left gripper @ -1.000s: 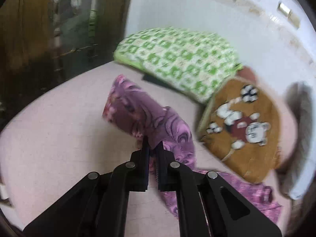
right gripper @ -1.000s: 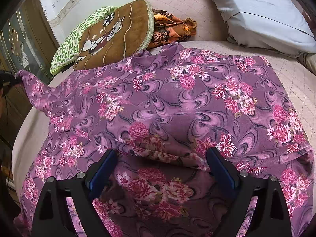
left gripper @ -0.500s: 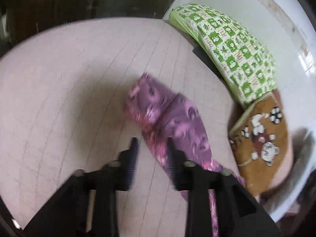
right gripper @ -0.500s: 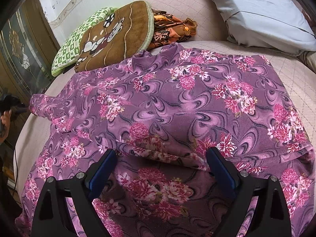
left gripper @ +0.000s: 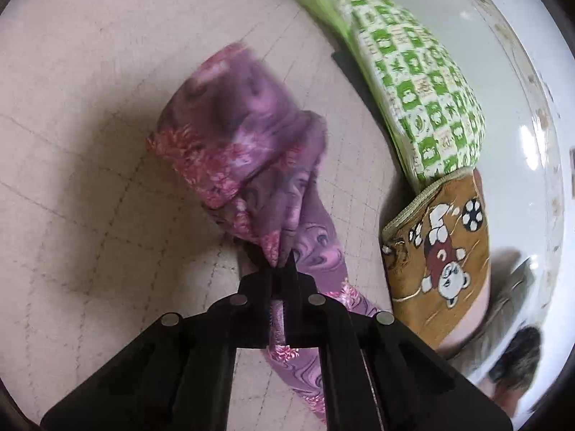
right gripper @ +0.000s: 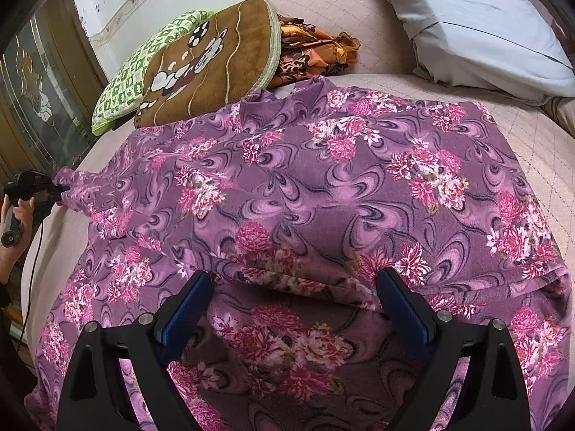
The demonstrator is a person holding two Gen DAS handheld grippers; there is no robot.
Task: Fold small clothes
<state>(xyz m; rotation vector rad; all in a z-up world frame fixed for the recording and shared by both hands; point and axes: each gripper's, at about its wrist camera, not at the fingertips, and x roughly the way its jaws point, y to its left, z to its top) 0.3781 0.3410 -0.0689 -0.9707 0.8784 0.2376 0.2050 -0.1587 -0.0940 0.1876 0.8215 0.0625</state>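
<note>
Pinching a bunched corner of the purple floral garment [left gripper: 251,151], your left tongs [left gripper: 282,269] have just closed, with the cloth caught between their black fingers. In the left wrist view the gathered fabric rises from the fingertips in a blurred fold above the pink quilted bed [left gripper: 79,143], and a narrower strip of it trails back under the tongs.

Right wrist view: the garment [right gripper: 323,186] lies spread over most of the bed [right gripper: 539,136], wrinkled, with one fold running across just ahead of the right tongs [right gripper: 291,298]. Those tongs stand spread wide, blue pads [right gripper: 185,309] on either side of the fold; nothing is pinched, and you cannot tell whether the tips touch the cloth.

At the left edge of that view your left hand [right gripper: 18,215] grips the handle of the left tongs [right gripper: 57,190], which hold the garment's far corner at the bed's edge.

Beyond the garment:
- brown cartoon cushion [right gripper: 212,61], touching its far edge
- green checked pillow [right gripper: 122,86], partly under the brown cushion
- orange patterned cloth [right gripper: 312,54], crumpled beside the cushion
- grey pillow [right gripper: 478,25], far right
</note>
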